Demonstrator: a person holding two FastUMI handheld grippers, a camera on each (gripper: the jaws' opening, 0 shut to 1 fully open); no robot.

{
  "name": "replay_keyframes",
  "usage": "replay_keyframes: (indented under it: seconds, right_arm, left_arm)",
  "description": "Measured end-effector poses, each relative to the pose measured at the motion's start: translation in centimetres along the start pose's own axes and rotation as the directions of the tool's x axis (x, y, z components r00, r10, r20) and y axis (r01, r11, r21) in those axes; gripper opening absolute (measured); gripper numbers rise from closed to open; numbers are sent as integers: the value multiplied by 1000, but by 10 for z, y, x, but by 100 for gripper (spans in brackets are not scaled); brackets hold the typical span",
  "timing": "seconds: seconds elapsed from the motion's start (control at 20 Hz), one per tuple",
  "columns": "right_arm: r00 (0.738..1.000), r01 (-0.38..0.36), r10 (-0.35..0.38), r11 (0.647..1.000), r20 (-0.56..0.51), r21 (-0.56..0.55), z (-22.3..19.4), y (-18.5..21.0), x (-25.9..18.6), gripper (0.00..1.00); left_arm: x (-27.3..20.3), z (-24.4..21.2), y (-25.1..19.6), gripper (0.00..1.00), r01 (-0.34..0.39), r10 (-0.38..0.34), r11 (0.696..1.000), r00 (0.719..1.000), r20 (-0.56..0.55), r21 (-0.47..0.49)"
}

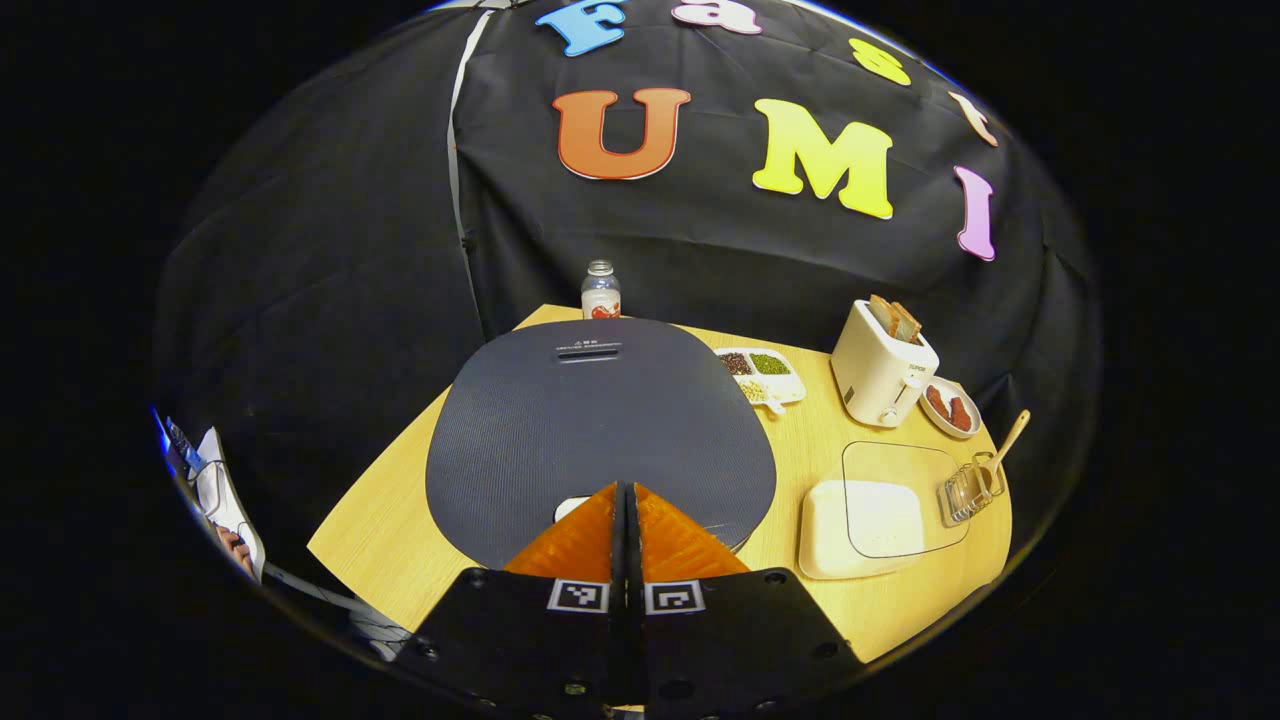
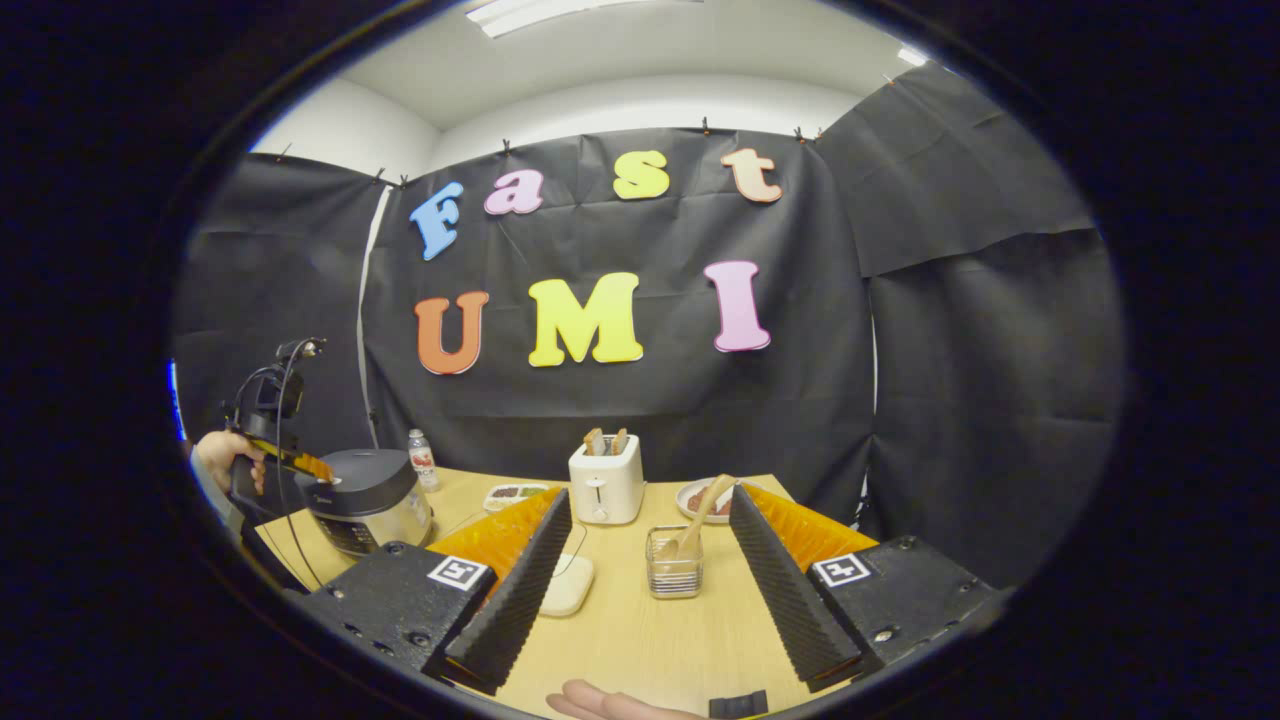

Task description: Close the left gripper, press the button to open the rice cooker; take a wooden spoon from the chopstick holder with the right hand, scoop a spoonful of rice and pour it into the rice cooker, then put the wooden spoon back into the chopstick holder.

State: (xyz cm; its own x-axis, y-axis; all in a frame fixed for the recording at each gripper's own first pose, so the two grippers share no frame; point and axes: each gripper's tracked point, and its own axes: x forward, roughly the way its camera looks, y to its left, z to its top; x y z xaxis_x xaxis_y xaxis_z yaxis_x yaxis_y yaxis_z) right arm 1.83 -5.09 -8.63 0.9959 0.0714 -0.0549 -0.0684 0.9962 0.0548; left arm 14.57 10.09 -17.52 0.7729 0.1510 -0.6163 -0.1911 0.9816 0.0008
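A light wooden tabletop [image 1: 400,520] is carrying everything. The rice cooker [image 1: 600,430], lid down, is sitting directly beneath the left hand-held gripper [image 1: 626,500], whose fingers are pressed together. Small writing on the lid is too tiny to read. A white toaster [image 1: 880,375] is standing further back, its brand mark illegible. The right hand-held gripper [image 2: 650,560] is hanging wide open, framing the chopstick holder [image 2: 673,573] with the wooden spoon [image 2: 697,518] leaning inside.
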Motion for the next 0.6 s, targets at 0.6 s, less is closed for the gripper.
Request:
replay_keyframes:
  seconds: [0.6]
  right_arm:
    - [1000, -13, 13, 998, 1, -54, 2, 29, -17, 100]
  left_arm:
    - [-21, 20, 0, 0, -43, 38, 999, 988, 147, 32]
